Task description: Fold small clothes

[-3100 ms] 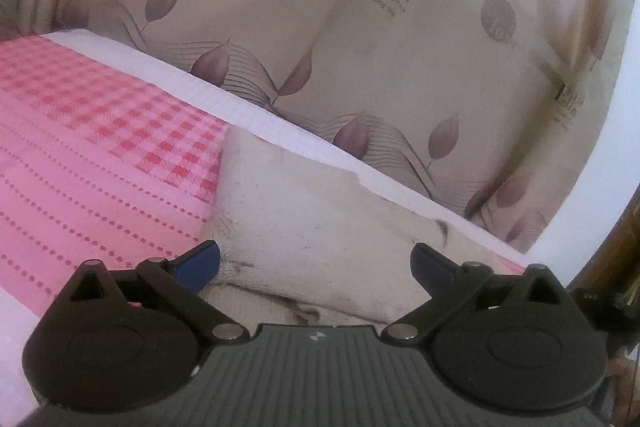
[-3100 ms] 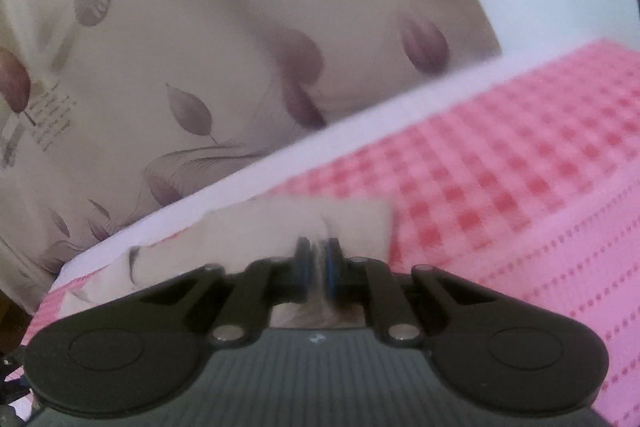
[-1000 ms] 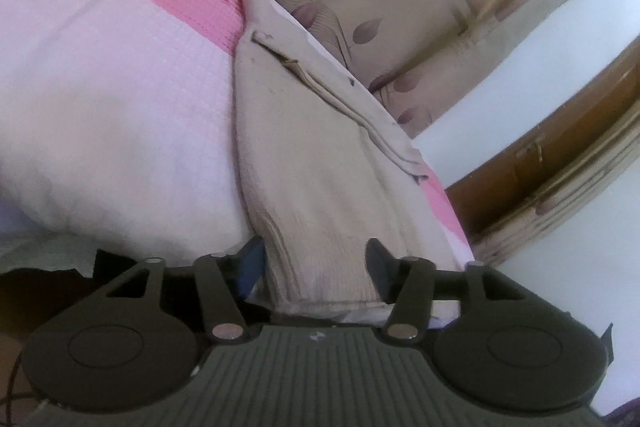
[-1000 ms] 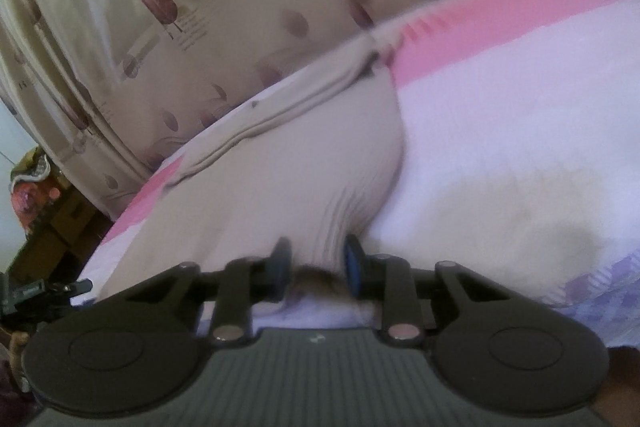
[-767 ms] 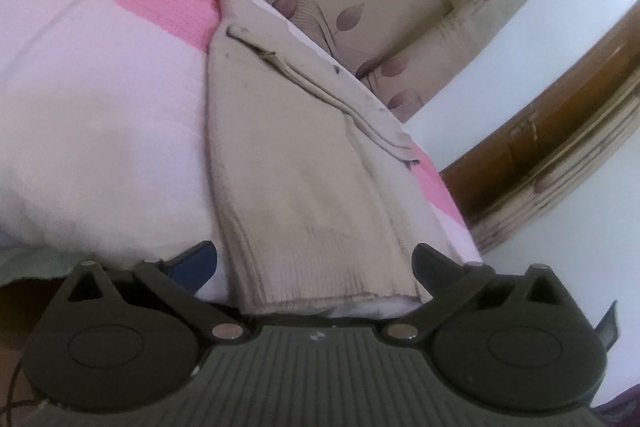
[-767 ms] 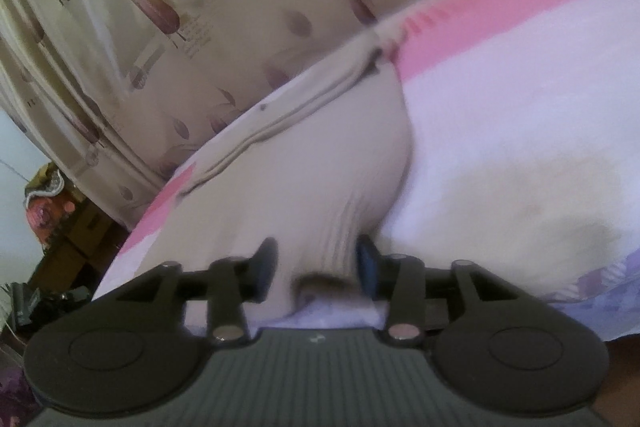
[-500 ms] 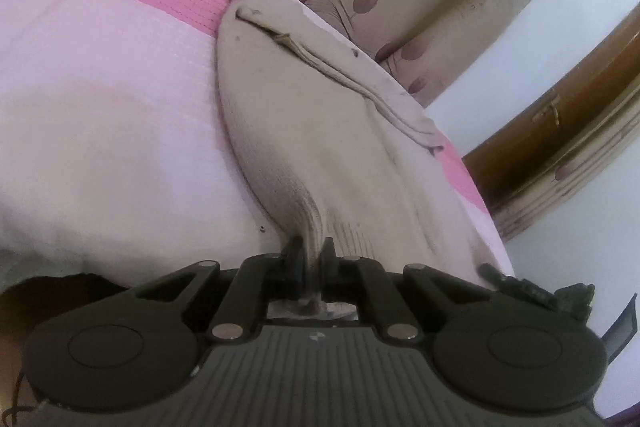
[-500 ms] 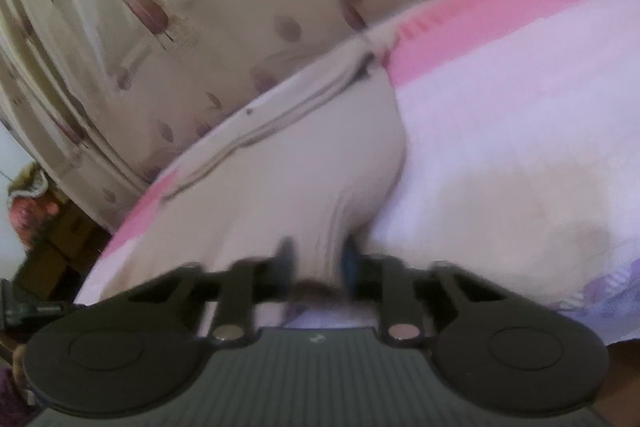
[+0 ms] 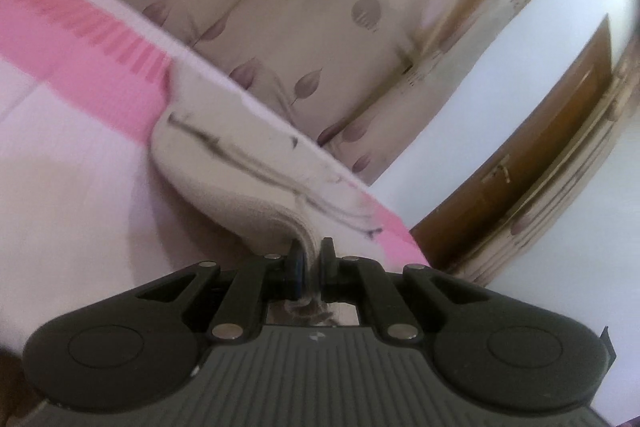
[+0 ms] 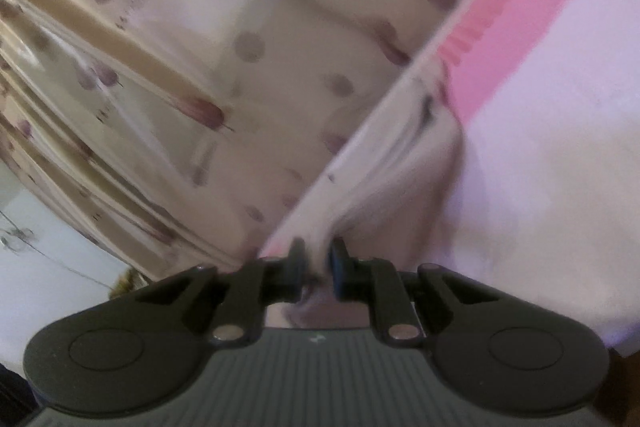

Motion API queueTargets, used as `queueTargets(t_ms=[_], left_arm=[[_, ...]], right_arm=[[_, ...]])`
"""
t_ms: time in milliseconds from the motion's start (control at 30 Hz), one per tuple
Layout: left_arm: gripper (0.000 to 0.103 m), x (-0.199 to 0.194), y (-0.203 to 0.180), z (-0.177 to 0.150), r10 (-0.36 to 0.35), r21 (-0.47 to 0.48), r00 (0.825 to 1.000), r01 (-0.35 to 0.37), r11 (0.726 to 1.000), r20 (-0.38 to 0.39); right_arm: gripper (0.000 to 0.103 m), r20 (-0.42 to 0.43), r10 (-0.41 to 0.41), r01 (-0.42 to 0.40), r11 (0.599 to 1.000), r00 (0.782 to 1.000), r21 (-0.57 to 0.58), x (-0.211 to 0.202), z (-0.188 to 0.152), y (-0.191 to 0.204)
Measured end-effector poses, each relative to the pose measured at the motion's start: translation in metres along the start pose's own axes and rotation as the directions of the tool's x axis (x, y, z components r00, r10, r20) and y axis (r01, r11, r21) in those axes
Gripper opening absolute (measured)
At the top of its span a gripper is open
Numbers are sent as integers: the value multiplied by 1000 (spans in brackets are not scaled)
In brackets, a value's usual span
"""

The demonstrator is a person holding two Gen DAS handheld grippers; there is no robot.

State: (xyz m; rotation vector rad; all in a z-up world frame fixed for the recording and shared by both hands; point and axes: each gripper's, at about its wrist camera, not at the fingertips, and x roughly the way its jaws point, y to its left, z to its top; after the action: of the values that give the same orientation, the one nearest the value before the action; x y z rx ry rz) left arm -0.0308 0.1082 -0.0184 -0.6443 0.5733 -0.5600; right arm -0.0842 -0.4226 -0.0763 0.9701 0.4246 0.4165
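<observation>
Beige knit garment (image 9: 240, 183) lying on the pink-and-white bedspread (image 9: 72, 195), left gripper (image 9: 311, 261) clamped on its near hem, right gripper (image 10: 318, 263) pinching another hem corner, leaf-print curtain (image 9: 320, 39) behind the bedspread

Left gripper (image 9: 311, 259): matte black body, ribbed dark grey centre plate at 6 o'clock bearing a small pale mark, round housings at 4 and 8 o'clock, silver pivot pins on angled link arms, blue-edged fingers (image 9: 297, 269). Right gripper (image 10: 318, 261): same build, blue pad face on one finger.
</observation>
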Motion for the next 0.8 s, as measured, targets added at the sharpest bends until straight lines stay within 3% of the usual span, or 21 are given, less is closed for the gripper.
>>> queueTargets(t_ms=[167,267,333,367,433,500,533,667,700,767,800], left_arm=[[7,8,-11,20,-23,23,999,22,999,38],[7,15,-15,27,-31,17,999,31,999,33],[7,14,-18,25,-37,30,999,37,999,23],[7,14,-18,22,-37,39,999,37,999,17],[7,12,-16,17,-32,37,999,32,999,6],[7,10,-11,12,-32,13,999,32,999,-5],[7,10,-9,10,-27,10,1000,28,1000,-8],[7,7,0,5,-16,-22,1000,16,1000,-8],[7,7,2,6,-14,-26,1000,14,1000,-11],[7,7,3,5,-8,-26,1000,8,1000,-16],[7,7,4,5,-7,-26,1000,6,1000,-18]], right_arm=[[14,30,49,-48,999,998,-16,6,23,14],[15,43,-33,37,996,999,-87,8,37,23],[16,8,-68,69,989,998,-131,5,41,24],[22,-19,-123,118,978,992,-171,5,39,25],[42,-27,-277,258,923,961,-284,4,27,29],[83,-63,-334,298,900,941,-320,7,15,27],[89,-61,-370,329,880,927,-342,8,8,27],[91,30,-504,455,751,863,-479,11,-13,33],[91,34,-507,457,744,861,-487,10,-14,30],[85,-28,-478,417,791,878,-448,9,-13,19],[63,-67,-457,391,819,887,-420,11,-15,13]])
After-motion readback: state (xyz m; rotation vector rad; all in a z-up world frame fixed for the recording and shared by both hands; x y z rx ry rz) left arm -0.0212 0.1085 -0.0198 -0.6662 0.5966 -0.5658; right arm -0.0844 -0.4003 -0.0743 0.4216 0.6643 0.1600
